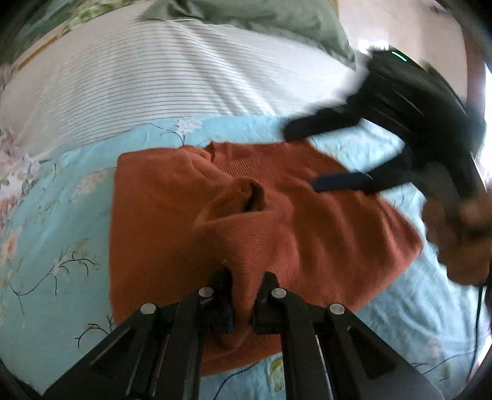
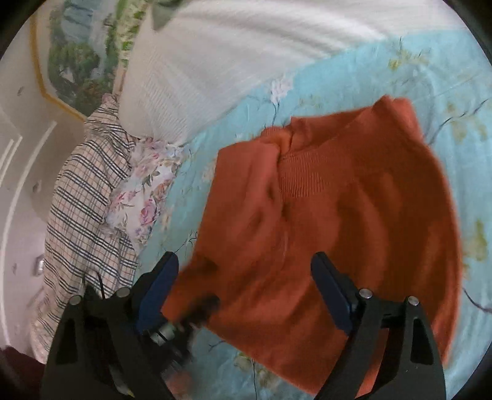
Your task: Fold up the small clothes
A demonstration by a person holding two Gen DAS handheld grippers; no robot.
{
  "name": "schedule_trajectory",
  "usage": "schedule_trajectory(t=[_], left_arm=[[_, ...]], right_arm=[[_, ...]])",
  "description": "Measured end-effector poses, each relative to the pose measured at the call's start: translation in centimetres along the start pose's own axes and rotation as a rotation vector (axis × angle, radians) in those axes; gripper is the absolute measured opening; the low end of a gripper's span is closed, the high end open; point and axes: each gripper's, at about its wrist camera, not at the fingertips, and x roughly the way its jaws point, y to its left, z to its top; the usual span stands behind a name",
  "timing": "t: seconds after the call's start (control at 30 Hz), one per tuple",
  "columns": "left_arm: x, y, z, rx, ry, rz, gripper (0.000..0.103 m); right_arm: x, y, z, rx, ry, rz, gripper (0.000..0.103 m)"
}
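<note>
Left claw [image 1: 243,289] pinches sweater [image 1: 307,227]; right claw [image 2: 246,277] agape.

- a light blue floral bedsheet [image 2: 353,77] covered the near part of the bed.
- a white striped cover [image 1: 153,83] lay beyond it, on the far side.
- a grey-green pillow [image 1: 276,21] sat at the far edge.
- a checked cloth [image 2: 86,197] and a rose-print cloth [image 2: 144,197] lay bunched at the left.
- a framed landscape picture [image 2: 77,61] hung on the far-left wall.
</note>
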Motion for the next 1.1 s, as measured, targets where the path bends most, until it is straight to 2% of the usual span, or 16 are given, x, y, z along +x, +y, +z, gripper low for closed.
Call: schedule_trajectory(t=[0.3, 0.33, 0.37, 0.43, 0.47, 0.6, 0.7, 0.83, 0.97, 1.1], left_arm=[[-1.1, 1.8, -0.4, -0.07, -0.025, -0.081, 0.005], [-1.0, 1.8, -0.3, -0.069, -0.021, -0.084, 0.005], [-1.0, 1.6, -0.2, -0.063, -0.02, -0.079, 0.005], [-1.0, 1.5, 0.0, -0.055, -0.017, -0.076, 0.005], [-1.2, 1.5, 0.2, -0.055, -0.02, -0.08, 0.005], [-3.0, -0.3, 2.4, -0.062, -0.069, -0.15, 0.005], [-2.8, -3.4, 4.3, -0.041, -0.081, -0.221, 0.006], [-0.6, -7.4, 4.6, 0.002, -0.057, -0.278, 0.006], [1.8, -10.2, 3.5, 0.013, 0.016, -0.329, 0.006], [2.6, -10.9, 3.1, 0.026, 0.041, -0.324, 0.006]], right_arm=[[9.7, -0.5, 3.9, 0.026, 0.189, -0.002, 0.086], [10.6, -0.6, 4.2, 0.04, 0.196, 0.002, 0.066], [11.6, -0.6, 4.6, 0.048, 0.204, 0.016, 0.038], [12.2, -0.4, 5.1, 0.047, 0.193, 0.023, 0.023], [11.9, 0.0, 5.4, 0.029, 0.176, 0.03, 0.019], [7.5, 2.4, 6.4, -0.072, 0.068, 0.056, 0.018], [2.6, 2.9, 6.9, -0.128, -0.016, 0.042, 0.017], [-1.9, -0.2, 6.3, -0.113, -0.067, -0.062, 0.017], [-2.8, -5.3, 4.9, -0.013, -0.052, -0.144, 0.017], [-3.4, -7.5, 4.2, 0.027, -0.059, -0.13, 0.017]])
